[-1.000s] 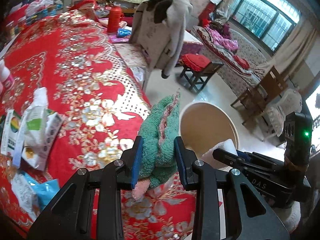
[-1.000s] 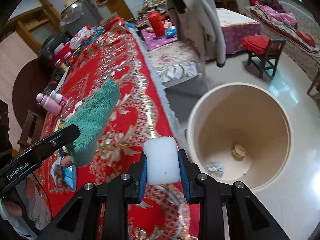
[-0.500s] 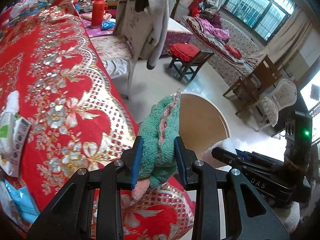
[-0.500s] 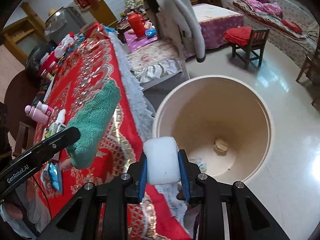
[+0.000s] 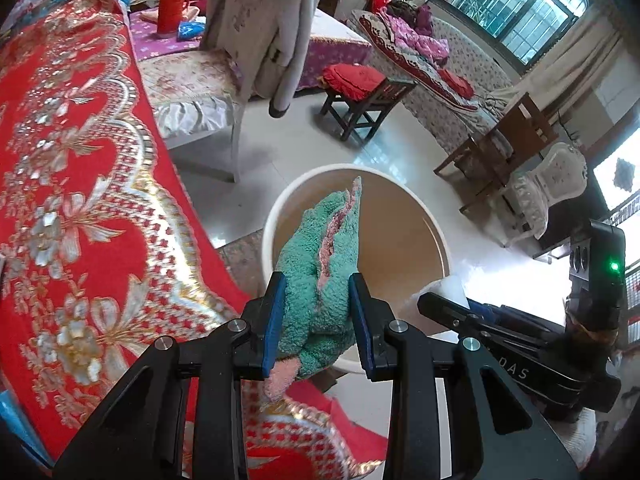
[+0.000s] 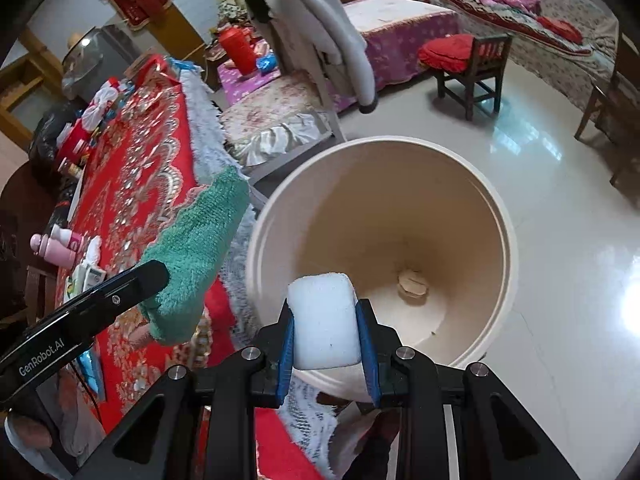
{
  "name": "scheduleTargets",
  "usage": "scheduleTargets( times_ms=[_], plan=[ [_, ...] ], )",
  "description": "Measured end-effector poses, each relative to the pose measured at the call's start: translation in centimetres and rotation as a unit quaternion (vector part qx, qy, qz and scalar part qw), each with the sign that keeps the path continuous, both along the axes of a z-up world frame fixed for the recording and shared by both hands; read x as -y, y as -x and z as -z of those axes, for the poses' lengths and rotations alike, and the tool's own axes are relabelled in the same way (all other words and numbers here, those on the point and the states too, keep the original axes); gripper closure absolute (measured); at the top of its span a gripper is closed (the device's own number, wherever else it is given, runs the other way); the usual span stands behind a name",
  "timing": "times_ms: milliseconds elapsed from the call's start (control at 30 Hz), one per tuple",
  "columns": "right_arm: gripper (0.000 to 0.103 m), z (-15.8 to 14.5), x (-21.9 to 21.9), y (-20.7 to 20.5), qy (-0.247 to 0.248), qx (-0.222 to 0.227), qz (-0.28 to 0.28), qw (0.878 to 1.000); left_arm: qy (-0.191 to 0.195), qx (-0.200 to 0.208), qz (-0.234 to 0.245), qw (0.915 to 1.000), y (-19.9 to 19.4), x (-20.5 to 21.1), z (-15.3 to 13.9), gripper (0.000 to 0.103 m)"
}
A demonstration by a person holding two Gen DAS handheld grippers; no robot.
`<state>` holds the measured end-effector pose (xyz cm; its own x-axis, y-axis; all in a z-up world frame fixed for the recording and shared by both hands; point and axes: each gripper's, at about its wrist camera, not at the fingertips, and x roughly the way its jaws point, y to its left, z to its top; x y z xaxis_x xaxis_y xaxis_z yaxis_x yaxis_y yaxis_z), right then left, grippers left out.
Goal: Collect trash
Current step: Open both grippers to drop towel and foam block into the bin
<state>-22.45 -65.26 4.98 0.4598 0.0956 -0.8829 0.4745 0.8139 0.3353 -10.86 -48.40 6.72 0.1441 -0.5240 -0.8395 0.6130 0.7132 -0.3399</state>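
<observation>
The left gripper (image 5: 317, 316) clamps a fuzzy green cloth (image 5: 320, 256), the right gripper (image 6: 325, 332) a white foam block (image 6: 323, 320) — both over the cream round bin's (image 6: 505, 236) near rim; the small bits on its floor are hard to make out.

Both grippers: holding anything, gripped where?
Left gripper pinches the green fluffy towel near its lower end. Right gripper clamps the white foam block by its two sides.

The wide mouth of the bin (image 6: 496, 216) is lying open below. The red-clothed table (image 6: 132, 168) is crowding its left side, with a draped chair (image 6: 288, 120) standing just behind.
</observation>
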Motion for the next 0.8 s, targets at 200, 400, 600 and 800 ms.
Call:
scheduleTargets(
  times_ms=[200,400,600,800],
  plan=[
    [0.076,0.7,1.4,-0.1,-0.006,-0.007,0.008,1.0,0.015,-0.024,0.009,0.9995,-0.1,1.6,1.0,0.073],
    [0.059,1.0,2.3,0.4,-0.006,-0.01,0.022,1.0,0.029,-0.04,0.013,0.9987,-0.3,2.3,1.8,0.07],
    [0.058,1.4,2.7,0.7,-0.011,-0.019,0.026,0.999,0.037,-0.041,0.019,0.9983,-0.3,2.3,1.6,0.065],
    [0.058,1.6,2.1,0.4,-0.016,-0.023,0.023,0.999,0.027,-0.028,0.006,0.9992,-0.4,1.2,1.0,0.065]
  ],
)
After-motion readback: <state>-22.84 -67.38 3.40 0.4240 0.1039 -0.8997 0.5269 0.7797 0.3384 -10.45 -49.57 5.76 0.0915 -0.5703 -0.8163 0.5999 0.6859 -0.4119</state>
